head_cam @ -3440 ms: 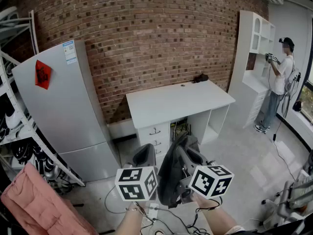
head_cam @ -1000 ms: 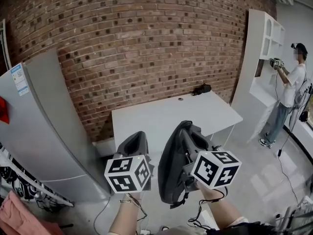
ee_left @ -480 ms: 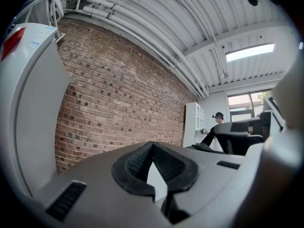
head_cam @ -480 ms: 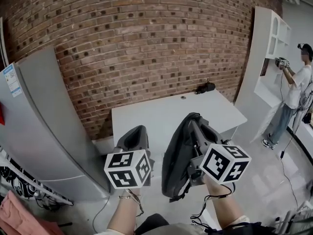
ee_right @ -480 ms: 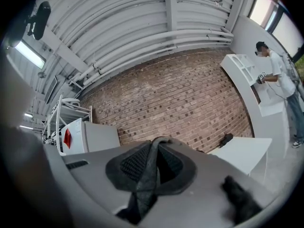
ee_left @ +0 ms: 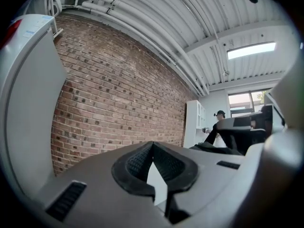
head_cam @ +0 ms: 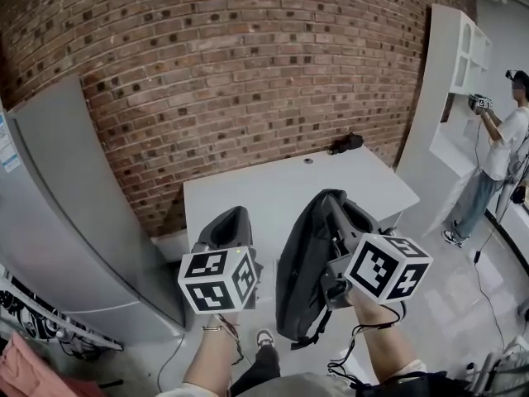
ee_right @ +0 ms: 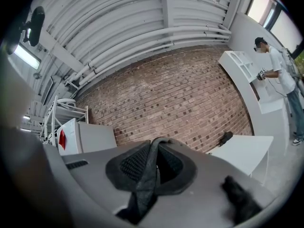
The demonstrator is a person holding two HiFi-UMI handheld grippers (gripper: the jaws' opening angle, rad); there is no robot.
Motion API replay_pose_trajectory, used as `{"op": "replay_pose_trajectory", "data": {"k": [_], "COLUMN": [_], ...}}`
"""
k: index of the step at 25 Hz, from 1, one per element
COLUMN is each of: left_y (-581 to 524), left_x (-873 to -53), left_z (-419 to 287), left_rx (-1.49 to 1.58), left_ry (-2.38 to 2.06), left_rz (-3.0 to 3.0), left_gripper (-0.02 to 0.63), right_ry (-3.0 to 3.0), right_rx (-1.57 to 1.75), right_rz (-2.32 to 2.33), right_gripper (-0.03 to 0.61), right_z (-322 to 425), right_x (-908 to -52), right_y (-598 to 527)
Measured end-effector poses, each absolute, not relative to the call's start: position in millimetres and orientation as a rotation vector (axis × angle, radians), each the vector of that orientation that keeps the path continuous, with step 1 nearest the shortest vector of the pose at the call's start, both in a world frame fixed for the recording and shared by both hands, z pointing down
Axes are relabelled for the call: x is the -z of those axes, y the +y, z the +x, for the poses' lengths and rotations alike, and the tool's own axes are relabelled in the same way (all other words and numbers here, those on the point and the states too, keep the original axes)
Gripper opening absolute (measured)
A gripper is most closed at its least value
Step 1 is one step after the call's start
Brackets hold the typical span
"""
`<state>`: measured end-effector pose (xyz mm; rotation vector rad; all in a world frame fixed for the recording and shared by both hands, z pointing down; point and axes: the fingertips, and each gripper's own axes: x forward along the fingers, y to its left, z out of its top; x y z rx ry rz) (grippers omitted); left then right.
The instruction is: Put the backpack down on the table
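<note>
A dark grey backpack (head_cam: 307, 263) hangs in the air in front of the white table (head_cam: 273, 190), its lower end over the floor. My right gripper (ee_right: 154, 145) is shut on the backpack's grey strap (ee_right: 146, 177), which runs down between the pads. In the head view its marker cube (head_cam: 387, 267) sits just right of the backpack. My left gripper (head_cam: 231, 218) is level beside the backpack on its left, not touching it. In the left gripper view its tips (ee_left: 152, 145) meet, with nothing between them.
A small dark object (head_cam: 345, 143) lies at the table's back right corner against the brick wall. A grey fridge (head_cam: 74, 213) stands to the left. A white shelf unit (head_cam: 450, 81) is on the right, where a person (head_cam: 504, 139) stands.
Both grippers and the hanging backpack have come closer to the table. The strap stays gripped. A shoe now shows at the bottom of the head view.
</note>
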<state>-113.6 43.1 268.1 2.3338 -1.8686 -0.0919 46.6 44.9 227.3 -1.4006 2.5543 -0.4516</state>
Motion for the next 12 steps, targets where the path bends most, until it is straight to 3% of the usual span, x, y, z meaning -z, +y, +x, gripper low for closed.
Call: {"op": "replay_pose_trajectory", "data": {"k": [12], "left_y": [-40.7], "left_x": [-267.0], "left_z": [-124.4], "left_rx": [0.110], "left_ry": [-1.848], "left_rz": [2.375], "left_gripper": [0.013], "right_ry": [2.503], "right_rx": [0.453], "right_rz": [-1.420], "right_gripper": [0.052], "right_z": [46.9], "right_x": [-226.6], "right_y": [-33.1]}}
